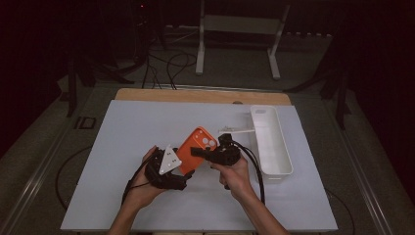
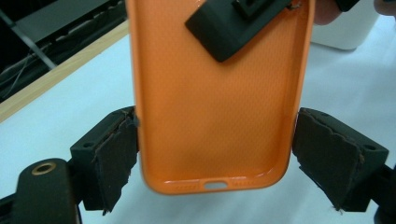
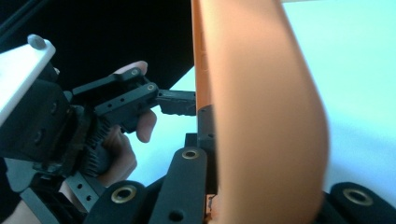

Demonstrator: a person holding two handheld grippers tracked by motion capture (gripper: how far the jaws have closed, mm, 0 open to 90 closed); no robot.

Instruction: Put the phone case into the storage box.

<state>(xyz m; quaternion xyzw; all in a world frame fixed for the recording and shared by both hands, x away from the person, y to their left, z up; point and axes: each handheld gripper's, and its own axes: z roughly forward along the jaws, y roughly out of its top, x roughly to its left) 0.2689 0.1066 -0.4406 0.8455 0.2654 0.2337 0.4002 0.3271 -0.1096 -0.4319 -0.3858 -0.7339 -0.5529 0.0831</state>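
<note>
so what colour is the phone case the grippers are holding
Orange, inside and out; the phone case shows best in the left gripper view.

text: none legible | labels: none | numbers: none

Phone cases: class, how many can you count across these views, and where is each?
1. The orange phone case is held above the white table, between the left gripper and the right gripper. The white tray could hide others.

One phone case (image 1: pixel 195 148), one bin (image 1: pixel 272 142), two grippers
</note>
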